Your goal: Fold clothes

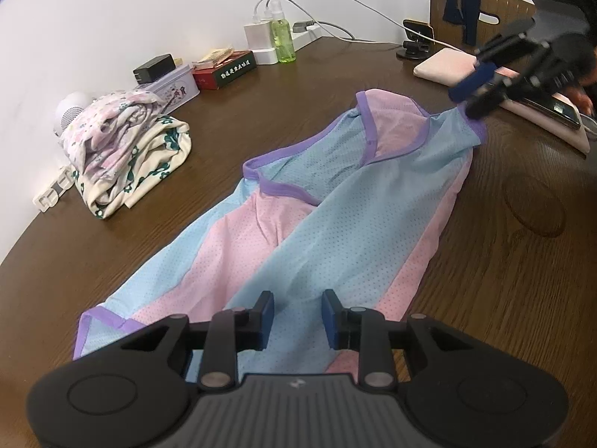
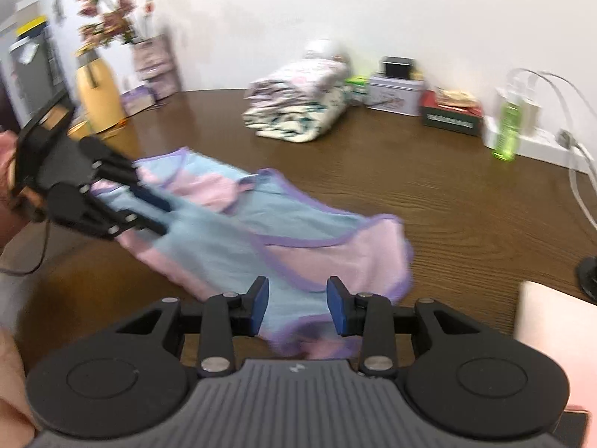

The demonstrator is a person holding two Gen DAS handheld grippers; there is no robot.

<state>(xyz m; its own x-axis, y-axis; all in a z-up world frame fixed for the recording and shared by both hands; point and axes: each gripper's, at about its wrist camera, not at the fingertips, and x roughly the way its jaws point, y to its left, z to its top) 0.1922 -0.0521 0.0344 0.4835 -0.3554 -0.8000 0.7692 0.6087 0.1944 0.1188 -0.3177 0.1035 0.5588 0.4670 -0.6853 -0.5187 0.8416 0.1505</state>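
Note:
A pink and blue mesh tank top [image 1: 335,205] with purple trim lies stretched across the brown table [image 1: 503,298]; it also shows in the right wrist view [image 2: 238,239]. My left gripper [image 1: 297,317] is open above the top's hem end, jaws apart with cloth below them. My right gripper [image 2: 297,308] is open over the shoulder end, its blue pads on either side of the purple trim. In the left wrist view the right gripper [image 1: 471,91] hovers at the far shoulder strap. In the right wrist view the left gripper [image 2: 149,209] sits at the far hem.
A stack of folded floral clothes [image 1: 123,149] sits at the table's back left, also visible in the right wrist view [image 2: 298,112]. Boxes [image 1: 224,69], a green bottle [image 1: 282,39], chargers and cables line the wall. A pink pad [image 1: 444,65] and phone [image 1: 556,108] lie far right.

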